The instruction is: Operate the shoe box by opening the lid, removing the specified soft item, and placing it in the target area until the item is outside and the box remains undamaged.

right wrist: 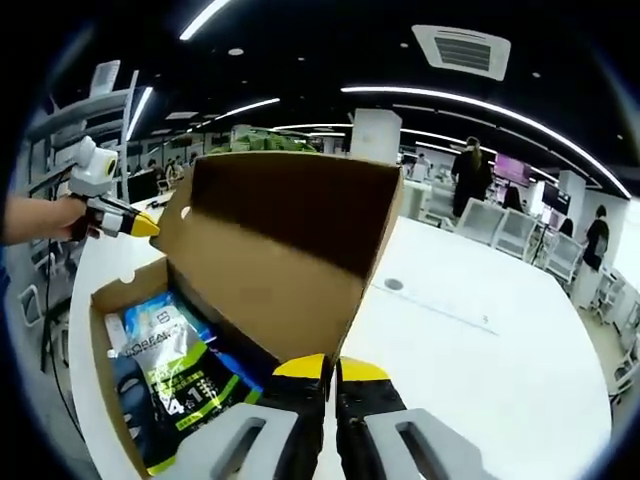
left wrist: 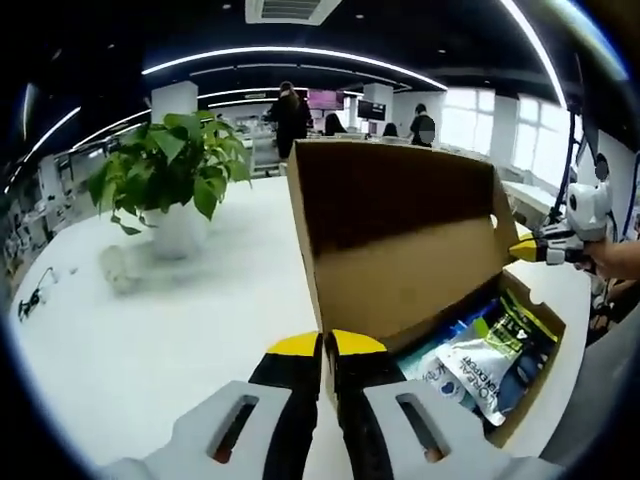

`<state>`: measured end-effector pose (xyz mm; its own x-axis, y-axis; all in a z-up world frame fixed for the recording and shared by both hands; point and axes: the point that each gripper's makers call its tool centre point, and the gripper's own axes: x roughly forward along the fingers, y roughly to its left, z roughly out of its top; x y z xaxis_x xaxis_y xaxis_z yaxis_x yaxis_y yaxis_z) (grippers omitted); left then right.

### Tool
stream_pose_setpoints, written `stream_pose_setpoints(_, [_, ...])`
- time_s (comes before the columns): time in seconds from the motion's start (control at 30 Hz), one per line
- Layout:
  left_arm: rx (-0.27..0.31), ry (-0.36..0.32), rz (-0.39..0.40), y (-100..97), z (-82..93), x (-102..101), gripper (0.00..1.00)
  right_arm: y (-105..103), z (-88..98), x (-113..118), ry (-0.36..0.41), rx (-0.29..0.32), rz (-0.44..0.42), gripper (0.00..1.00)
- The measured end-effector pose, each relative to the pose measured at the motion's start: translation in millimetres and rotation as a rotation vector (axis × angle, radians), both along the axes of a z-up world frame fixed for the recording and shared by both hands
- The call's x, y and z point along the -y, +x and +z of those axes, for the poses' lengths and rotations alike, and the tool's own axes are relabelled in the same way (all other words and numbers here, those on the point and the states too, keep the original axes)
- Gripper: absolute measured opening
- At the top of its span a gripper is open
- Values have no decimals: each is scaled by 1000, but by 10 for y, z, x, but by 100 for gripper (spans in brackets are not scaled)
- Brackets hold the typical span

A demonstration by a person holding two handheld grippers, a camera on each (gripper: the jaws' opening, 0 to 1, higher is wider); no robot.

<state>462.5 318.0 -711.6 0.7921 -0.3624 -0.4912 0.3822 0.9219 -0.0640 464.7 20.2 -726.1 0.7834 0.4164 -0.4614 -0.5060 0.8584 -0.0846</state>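
Observation:
The brown cardboard shoe box stands on a white table with its lid raised upright. Inside lies a soft plastic pack printed blue, white and green. My left gripper is shut on the near side edge of the lid. The right gripper comes in from the right, its yellow tips at the lid's far corner. In the right gripper view the lid rises above the pack, and my right gripper is shut on the lid's near edge. The left gripper touches the opposite corner.
A potted green plant in a white pot stands on the table to the left of the box, with a small pale object beside it. A hand holds the far gripper. Desks and people fill the office behind.

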Motion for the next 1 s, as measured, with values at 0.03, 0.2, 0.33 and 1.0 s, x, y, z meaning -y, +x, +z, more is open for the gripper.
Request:
stream_pose_setpoints(0.03, [-1,0,1,7,0,0,1,4,1,-2,0,-2,0,0])
stream_pose_setpoints(0.2, [-2,2,7,41,3,11,1,45,-5,0,8,-11,-4,0])
stream_pose_setpoints(0.33, [-3,3,12,66,-3,12,1,66,-13,1,8,-17,-4,0])
stream_pose_setpoints(1.0, [-32,7,36,214,-75,35,1,177,-74,11,37,-65,-18,0])
